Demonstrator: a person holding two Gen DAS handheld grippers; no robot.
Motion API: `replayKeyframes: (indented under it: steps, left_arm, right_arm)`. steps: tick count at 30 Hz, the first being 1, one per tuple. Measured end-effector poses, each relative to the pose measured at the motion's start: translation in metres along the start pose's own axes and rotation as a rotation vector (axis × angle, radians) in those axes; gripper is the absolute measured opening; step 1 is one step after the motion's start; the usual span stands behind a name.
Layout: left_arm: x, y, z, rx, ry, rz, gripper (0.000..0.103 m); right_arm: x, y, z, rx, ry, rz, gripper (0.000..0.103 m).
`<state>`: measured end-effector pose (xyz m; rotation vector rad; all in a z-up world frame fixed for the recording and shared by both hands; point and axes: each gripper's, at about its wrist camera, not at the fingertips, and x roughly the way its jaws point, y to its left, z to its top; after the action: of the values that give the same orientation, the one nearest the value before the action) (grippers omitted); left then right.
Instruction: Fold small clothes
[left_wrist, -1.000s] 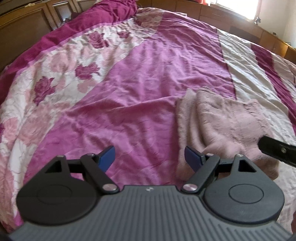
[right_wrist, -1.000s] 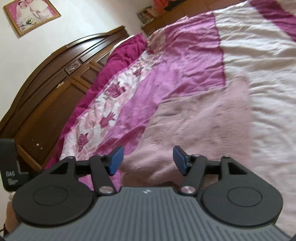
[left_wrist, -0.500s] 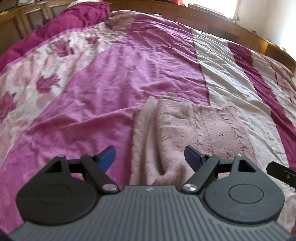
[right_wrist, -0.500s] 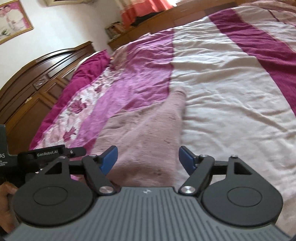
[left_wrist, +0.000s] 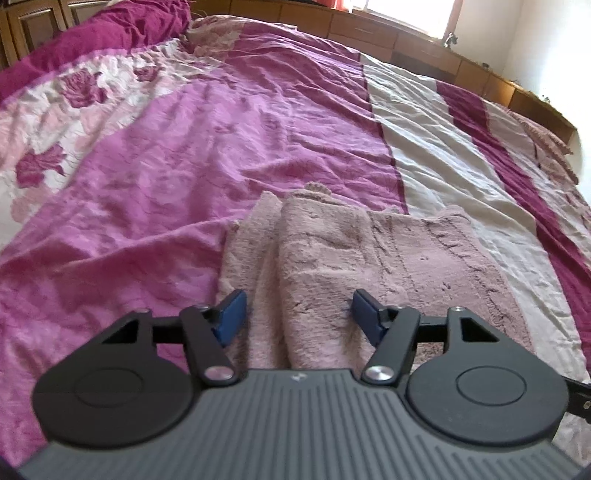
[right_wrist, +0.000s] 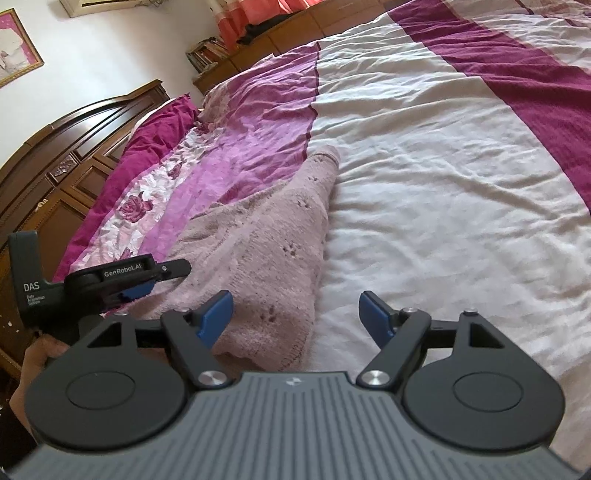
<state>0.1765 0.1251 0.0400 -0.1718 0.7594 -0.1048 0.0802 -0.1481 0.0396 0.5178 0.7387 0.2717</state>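
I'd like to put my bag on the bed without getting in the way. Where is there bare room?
The white stripe, between the pink knitted garment and the dark magenta stripe, lies bare. So does the bright pink stretch left of the garment. The near edge is crowded: both hand-held grippers, left and right, work there.

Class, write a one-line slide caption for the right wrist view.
Open right hand-held gripper over the near edge of a pink knitted garment on a striped bedspread.
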Motion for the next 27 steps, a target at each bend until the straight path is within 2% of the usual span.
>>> replayKeyframes:
  steps: [7, 8, 9, 10, 14, 16, 22, 27]
  left_arm:
    - [0.004, -0.002, -0.005, 0.015, -0.011, -0.002, 0.061]
    - [0.004, -0.002, -0.005, 0.014, -0.012, -0.009, 0.057]
    - [0.004, -0.002, -0.005, 0.016, -0.012, -0.029, 0.046]
    - [0.003, -0.003, -0.005, 0.017, -0.014, -0.051, 0.040]
    - [0.003, -0.005, -0.005, 0.024, -0.035, -0.057, 0.030]
    - [0.002, -0.003, -0.004, -0.001, -0.044, -0.056, 0.017]
    - [-0.009, 0.004, 0.000, -0.044, -0.076, -0.066, 0.014]
    - [-0.030, 0.020, 0.008, -0.111, -0.146, -0.070, 0.013]
  right_arm:
    - [0.003, -0.007, -0.004, 0.023, 0.007, 0.004, 0.082]
    - [0.003, -0.007, -0.005, 0.026, 0.006, 0.003, 0.082]
    - [0.004, -0.008, -0.005, 0.029, 0.007, 0.004, 0.082]
    - [0.004, -0.008, -0.005, 0.033, 0.008, 0.004, 0.083]
    - [0.005, -0.008, -0.006, 0.033, 0.007, 0.001, 0.083]
    - [0.004, -0.009, -0.006, 0.034, 0.004, -0.001, 0.083]
    - [0.003, -0.008, -0.006, 0.036, -0.007, -0.004, 0.083]
    - [-0.002, 0.001, -0.004, 0.007, -0.023, 0.007, 0.083]
